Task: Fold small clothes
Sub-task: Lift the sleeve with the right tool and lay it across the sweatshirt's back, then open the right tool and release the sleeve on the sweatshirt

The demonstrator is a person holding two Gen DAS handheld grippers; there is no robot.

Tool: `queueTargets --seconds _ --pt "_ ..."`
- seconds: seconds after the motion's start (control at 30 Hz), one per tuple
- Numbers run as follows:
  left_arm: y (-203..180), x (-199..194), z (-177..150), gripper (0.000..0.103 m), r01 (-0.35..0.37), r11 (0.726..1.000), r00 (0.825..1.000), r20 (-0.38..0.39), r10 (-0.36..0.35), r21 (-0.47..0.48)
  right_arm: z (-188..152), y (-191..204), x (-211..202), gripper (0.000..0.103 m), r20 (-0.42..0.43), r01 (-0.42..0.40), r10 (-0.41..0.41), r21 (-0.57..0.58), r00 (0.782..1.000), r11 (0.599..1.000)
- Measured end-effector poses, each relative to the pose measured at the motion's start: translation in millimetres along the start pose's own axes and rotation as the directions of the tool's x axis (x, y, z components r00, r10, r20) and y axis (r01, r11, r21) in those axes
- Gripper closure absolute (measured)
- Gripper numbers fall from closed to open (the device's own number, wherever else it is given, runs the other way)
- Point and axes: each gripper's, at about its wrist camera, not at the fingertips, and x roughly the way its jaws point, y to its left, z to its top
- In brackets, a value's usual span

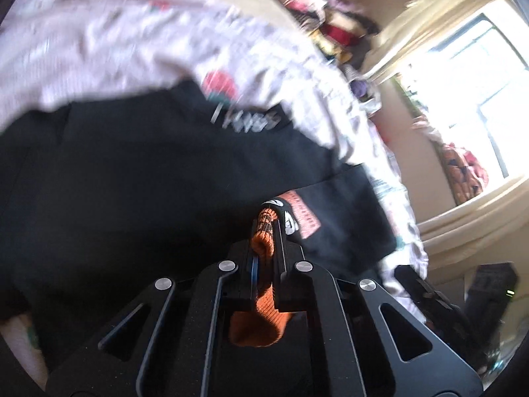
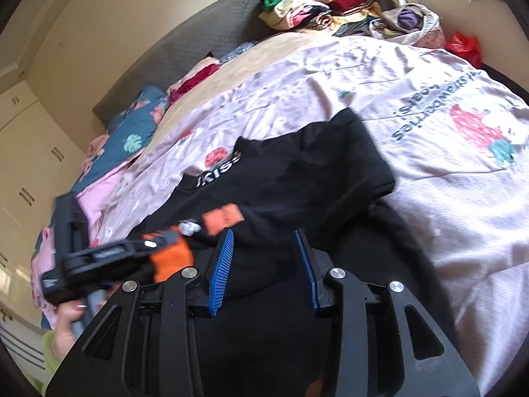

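Here, one black garment (image 2: 297,172), two hand-held grippers.

The black garment (image 2: 297,172) reads "KISS" at its collar; the pink bedsheet (image 2: 429,106) shows upside-down "strawberries".

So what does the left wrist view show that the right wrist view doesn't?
Only the left wrist view shows the bright window and, close up, the orange cuff clamped between the left hand-held gripper's fingers.

Only the right wrist view shows the right hand-held gripper open with nothing between its blue pads, the cupboard doors, the dark headboard, and the person's hand holding the left tool.

Both show the black garment on the pink strawberry-print sheet and the clothes pile.
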Motion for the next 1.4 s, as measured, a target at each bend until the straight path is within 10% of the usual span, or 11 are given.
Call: queueTargets --seconds 0.2,0.5,0.73,1.13,1.4 --pt "-1.3 -53.7 17.3 0.102 0.024 0.999 0.993 0.114 -0.027 0.033 4.3 -1.9 -7.5 0.067 0.026 0.006 -0.006 -0.007 1.000 1.000" --pt "41.2 -47.7 12.5 0.102 -0.079 0.996 0.993 0.089 0.083 -0.049 -1.0 4.5 10.1 0.067 -0.010 0.032 -0.032 -0.031 0.999 0.999" --pt "52.5 -51.3 10.4 0.082 -0.204 0.978 0.971 0.121 0.208 -0.045 -1.1 18.0 30.9 0.066 -0.039 0.082 -0.086 -0.110 0.996 0.991" --pt "61.9 -2.1 -26.1 0.061 -0.323 0.945 0.946 -0.017 0.324 0.058 -5.6 40.5 98.2 0.046 -0.180 0.177 -0.230 -0.270 0.956 0.947" --pt "69.0 -49.8 -28.7 0.036 -0.333 0.943 0.942 0.038 0.333 0.001 -20.5 54.6 64.9 0.014 -0.137 0.047 -0.081 -0.241 0.987 0.969"
